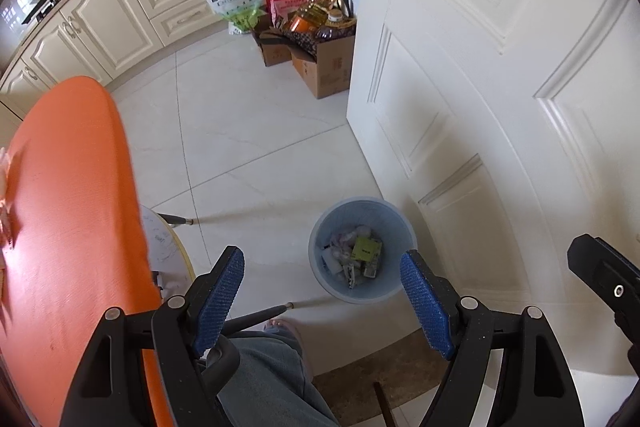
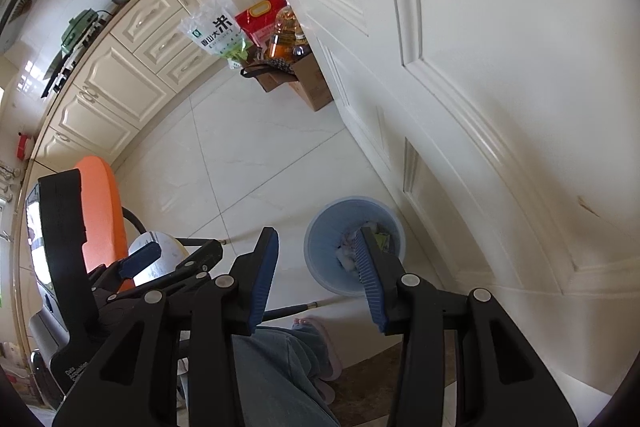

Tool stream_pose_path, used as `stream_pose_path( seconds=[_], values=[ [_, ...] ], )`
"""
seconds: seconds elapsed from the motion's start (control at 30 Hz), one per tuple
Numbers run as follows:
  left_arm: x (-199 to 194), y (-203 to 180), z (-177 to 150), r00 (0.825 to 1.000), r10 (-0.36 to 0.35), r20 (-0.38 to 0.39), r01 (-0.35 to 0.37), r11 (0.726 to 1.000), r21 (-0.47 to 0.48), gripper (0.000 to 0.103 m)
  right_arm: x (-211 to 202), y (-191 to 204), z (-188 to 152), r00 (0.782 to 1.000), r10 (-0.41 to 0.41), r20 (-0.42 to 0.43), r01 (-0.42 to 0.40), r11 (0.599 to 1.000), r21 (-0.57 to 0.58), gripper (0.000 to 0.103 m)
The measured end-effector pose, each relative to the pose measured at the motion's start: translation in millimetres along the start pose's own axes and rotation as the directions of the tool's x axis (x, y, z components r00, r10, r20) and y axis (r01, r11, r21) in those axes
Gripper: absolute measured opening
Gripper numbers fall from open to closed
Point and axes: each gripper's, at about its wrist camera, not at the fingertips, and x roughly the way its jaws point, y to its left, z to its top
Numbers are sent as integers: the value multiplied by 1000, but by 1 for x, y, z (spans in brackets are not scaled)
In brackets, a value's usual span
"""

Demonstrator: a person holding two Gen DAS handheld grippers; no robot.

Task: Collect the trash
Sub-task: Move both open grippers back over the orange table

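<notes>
A: What fills the view?
B: A white door (image 1: 500, 75) from twelve to three o'clock; an orange table (image 1: 72, 211) at nine, cut off by the frame.
A: The trash?
B: In an upright blue bin (image 1: 394, 227), mouth up, beside the door; scraps inside are hard to identify. Bare tile lies toward eleven.
A: The claws?
B: The left gripper (image 1: 322, 301) gapes wide, empty. The right gripper (image 2: 318, 277) is narrower, empty, one finger (image 2: 370, 277) hiding part of the bin.

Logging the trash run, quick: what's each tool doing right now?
Left tool: open, holding nothing.
Right tool: open, nothing between its fingers, above the bin.
</notes>
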Motion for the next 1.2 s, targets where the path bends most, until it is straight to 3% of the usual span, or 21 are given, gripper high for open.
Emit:
stream_pose_path(
  seconds=[0.2, 0.27, 0.33, 0.5, 0.8, 0.97, 1.2],
  values=[
    [-39, 4, -22, 998, -11, 56, 12, 1000, -9, 76, -30, 12, -14, 999, 3, 40, -1, 999, -45, 42],
    [-53, 8, -32, 997, -15, 72, 17, 1000, -18, 76, -41, 15, -20, 998, 10, 58, -7, 998, -56, 47],
    [-67, 13, -42, 996, -21, 90, 23, 999, -26, 76, -51, 18, -26, 997, 13, 74, -8, 998, -67, 60],
    [-101, 33, -68, 990, -12, 142, 21, 998, -63, 78, -77, 34, -41, 991, 11, 133, 5, 993, -120, 78],
    [-158, 76, -125, 974, 32, 224, 3, 988, -155, 84, -97, 79, -62, 985, 39, 171, 2, 972, -234, 90],
    [-187, 113, -158, 966, 84, 244, -23, 970, -243, 85, -93, 117, -69, 985, 72, 154, -22, 953, -304, 93],
    [-212, 180, -198, 957, 186, 223, -88, 917, -388, 86, -77, 185, -81, 986, 123, 114, -66, 910, -410, 97]
  ],
)
